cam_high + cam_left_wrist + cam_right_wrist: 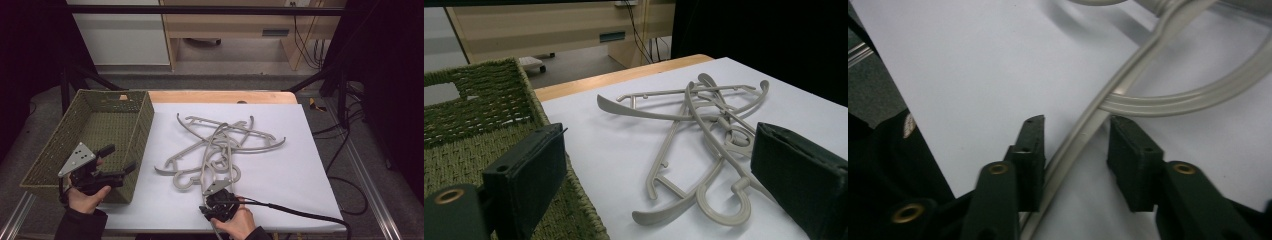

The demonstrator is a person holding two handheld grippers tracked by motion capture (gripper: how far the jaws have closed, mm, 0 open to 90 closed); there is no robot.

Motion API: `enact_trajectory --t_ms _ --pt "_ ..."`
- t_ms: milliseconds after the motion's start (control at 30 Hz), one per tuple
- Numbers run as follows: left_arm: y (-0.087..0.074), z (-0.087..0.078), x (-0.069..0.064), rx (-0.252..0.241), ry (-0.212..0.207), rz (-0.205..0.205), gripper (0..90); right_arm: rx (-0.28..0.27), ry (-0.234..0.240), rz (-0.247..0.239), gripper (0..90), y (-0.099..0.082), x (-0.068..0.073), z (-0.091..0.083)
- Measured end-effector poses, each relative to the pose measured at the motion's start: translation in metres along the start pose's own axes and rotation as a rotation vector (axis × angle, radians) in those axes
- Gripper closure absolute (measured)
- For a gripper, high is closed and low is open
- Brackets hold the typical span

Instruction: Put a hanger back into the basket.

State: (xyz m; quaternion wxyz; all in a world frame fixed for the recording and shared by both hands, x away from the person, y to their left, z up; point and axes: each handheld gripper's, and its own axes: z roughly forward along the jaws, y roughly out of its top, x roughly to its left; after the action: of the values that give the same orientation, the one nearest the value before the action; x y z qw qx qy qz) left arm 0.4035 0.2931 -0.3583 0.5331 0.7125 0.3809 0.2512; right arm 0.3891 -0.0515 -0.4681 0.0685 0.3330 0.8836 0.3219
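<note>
I have the right gripper (1075,145) down at the near edge of the bench (280,172), its jaws astride one slim arm of a grey hanger (1088,127). They stand partway in: the left pad looks against the plastic, the right pad is apart from it with a clear gap, so I am not pinching yet. To do this well I would bring the jaws in squarely across that arm and check I have one bar, since a second hanger's curved bar (1198,95) crosses just beyond the tips. Then I would lift slowly, because the hangers are interlocked and the rest may drag along.

My left gripper (102,172) hovers over the near right corner of the green woven basket (47,150), jaws spread wide with nothing between them. I would keep it there, ready to steady the pile.

Counting: one basket at the left edge of the bench, with nothing that I can see in it; one tangled pile of hangers (220,147) in the middle of the white sheet (300,150), probably four, though the overlaps keep me from being sure.
</note>
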Motion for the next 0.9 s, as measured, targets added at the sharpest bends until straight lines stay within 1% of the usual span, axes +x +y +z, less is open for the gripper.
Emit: enact_trajectory --t_ms 33,67,100,167,267,333,367,433,500,567,633,667,700,733,767,800,900 --pt "0.0 0.0 0.0 0.002 -0.001 0.001 7.2 0.002 0.002 0.01 61.9 0.0 0.0 0.0" --pt "0.0 0.0 0.0 0.002 -0.001 0.001 7.2 0.002 0.002 0.01 61.9 0.0 0.0 0.0" --pt "0.0 0.0 0.0 0.006 -0.002 0.006 7.2 0.013 0.0 0.026 62.6 0.001 0.0 -0.001" --pt "0.0 0.0 0.0 0.006 -0.001 0.005 7.2 0.022 0.006 0.025 63.7 0.001 -0.001 -0.002" --pt "0.0 0.0 0.0 0.002 0.0 0.001 7.3 0.043 -0.002 0.019 66.1 0.002 -0.003 -0.003" --pt "0.0 0.0 0.0 0.006 0.0 0.004 7.3 0.048 0.003 0.023 67.6 0.002 -0.004 -0.004" --pt "0.0 0.0 0.0 0.007 0.0 0.005 7.3 0.062 0.006 0.034 68.2 0.002 -0.004 -0.005" --pt "0.0 0.001 0.0 0.008 -0.001 0.007 7.3 0.076 0.006 0.026 69.5 0.003 -0.006 -0.006" --pt "0.0 0.0 -0.001 0.008 -0.001 0.008 7.3 0.09 0.007 0.031 71.1 0.003 -0.008 -0.007" --pt "0.0 0.0 0.0 0.007 0.0 0.007 7.4 0.105 0.023 0.052 73.2 0.003 -0.012 -0.01" --pt "0.0 0.001 0.0 0.008 0.0 0.006 7.4 0.11 0.024 0.056 74.9 0.002 -0.016 -0.011" --pt "0.0 0.001 0.0 0.008 0.0 0.006 7.4 0.11 0.024 0.056 74.9 0.002 -0.016 -0.011" --pt "0.0 0.001 0.0 0.01 -0.001 0.008 7.4 0.122 0.01 0.063 76.4 0.001 -0.021 -0.014" --pt "0.0 0.001 0.0 0.01 -0.001 0.008 7.4 0.122 0.01 0.063 76.4 0.001 -0.021 -0.014" --pt "0.0 0.001 -0.001 0.01 -0.001 0.008 7.4 0.125 0.004 0.073 77.4 0.0 -0.027 -0.015" --pt "-0.001 0.001 -0.001 0.011 -0.001 0.008 7.4 0.126 0.003 0.077 77.8 0.0 -0.029 -0.016" --pt "-0.001 0.002 -0.001 0.012 -0.002 0.008 7.5 0.128 -0.021 0.077 79.3 -0.001 -0.035 -0.019"
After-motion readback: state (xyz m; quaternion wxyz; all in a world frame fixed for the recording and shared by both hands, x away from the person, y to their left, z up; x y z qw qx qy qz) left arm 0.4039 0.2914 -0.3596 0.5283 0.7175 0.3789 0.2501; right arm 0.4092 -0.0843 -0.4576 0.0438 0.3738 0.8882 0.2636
